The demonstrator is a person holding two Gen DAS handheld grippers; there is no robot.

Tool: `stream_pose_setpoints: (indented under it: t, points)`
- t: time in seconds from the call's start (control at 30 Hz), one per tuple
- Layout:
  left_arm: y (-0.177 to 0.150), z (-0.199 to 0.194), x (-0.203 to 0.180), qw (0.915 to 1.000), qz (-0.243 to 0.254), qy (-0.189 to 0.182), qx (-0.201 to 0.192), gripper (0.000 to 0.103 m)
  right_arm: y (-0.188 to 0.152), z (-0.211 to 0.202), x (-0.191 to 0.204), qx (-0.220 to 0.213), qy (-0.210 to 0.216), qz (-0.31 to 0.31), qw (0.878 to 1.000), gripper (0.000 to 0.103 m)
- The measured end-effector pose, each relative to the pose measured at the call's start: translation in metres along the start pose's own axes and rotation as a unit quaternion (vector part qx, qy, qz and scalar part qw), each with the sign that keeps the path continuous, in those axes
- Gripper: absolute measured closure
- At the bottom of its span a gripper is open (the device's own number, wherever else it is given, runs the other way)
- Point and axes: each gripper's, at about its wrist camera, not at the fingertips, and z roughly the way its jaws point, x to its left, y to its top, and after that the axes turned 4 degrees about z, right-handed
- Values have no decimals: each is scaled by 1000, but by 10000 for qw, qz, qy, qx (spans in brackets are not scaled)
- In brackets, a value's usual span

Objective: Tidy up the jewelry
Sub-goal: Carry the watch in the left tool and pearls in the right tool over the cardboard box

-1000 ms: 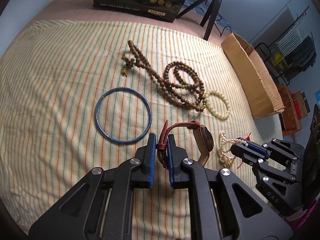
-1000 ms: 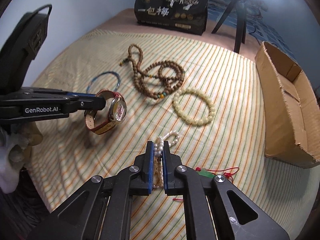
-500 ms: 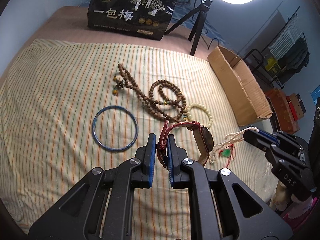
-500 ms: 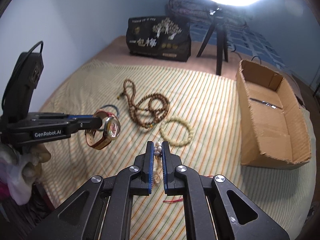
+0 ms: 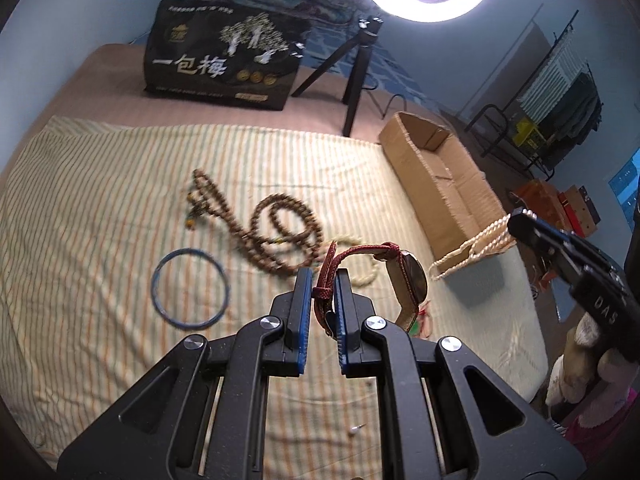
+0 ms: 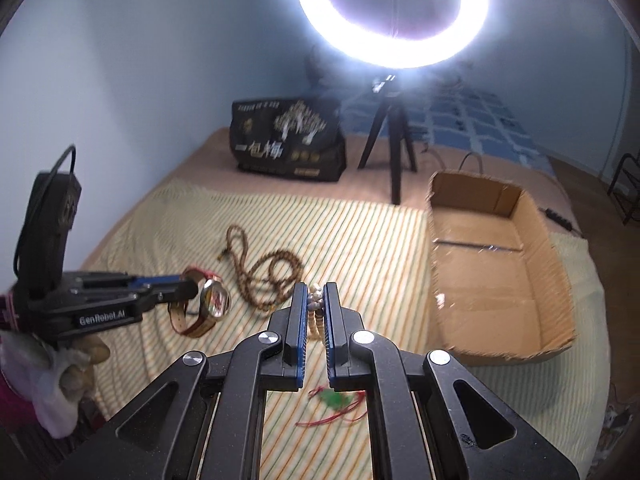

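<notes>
My left gripper (image 5: 323, 280) is shut on the red strap of a wristwatch (image 5: 408, 280), which hangs in the air above the striped cloth (image 5: 100, 208); the same watch (image 6: 214, 302) shows at the left of the right wrist view. My right gripper (image 6: 316, 296) is shut on a pearl strand (image 6: 316, 312), seen dangling as a loop (image 5: 472, 250) at the right of the left wrist view. On the cloth lie brown wooden beads (image 5: 276, 228), a blue bangle (image 5: 190, 288), a pale bead bracelet (image 5: 366, 276) partly hidden behind the watch, and a green pendant on red cord (image 6: 336, 400).
An open cardboard box (image 6: 496, 264) sits on the right side of the bed. A black printed bag (image 5: 224, 68) and a ring-light tripod (image 5: 356, 68) stand at the back. A rack and stacked boxes (image 5: 560, 200) are beyond the bed's right edge.
Both grippers have risen from the cloth with their loads. The pearl strand has come off the cloth and hangs free; the green pendant stays lying below.
</notes>
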Motion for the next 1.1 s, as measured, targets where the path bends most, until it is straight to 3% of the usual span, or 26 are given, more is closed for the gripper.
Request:
stream_pose_setpoints:
  t: [0.67,1.1]
  points:
    - [53,35,-93,9974,583,-410,-108,94,42,-31,-83,-689,-671,631,9934,97]
    - [74,95,-140,9949,790,-624,80,94,45,-4,-136,-465,-1192,824,9884,97]
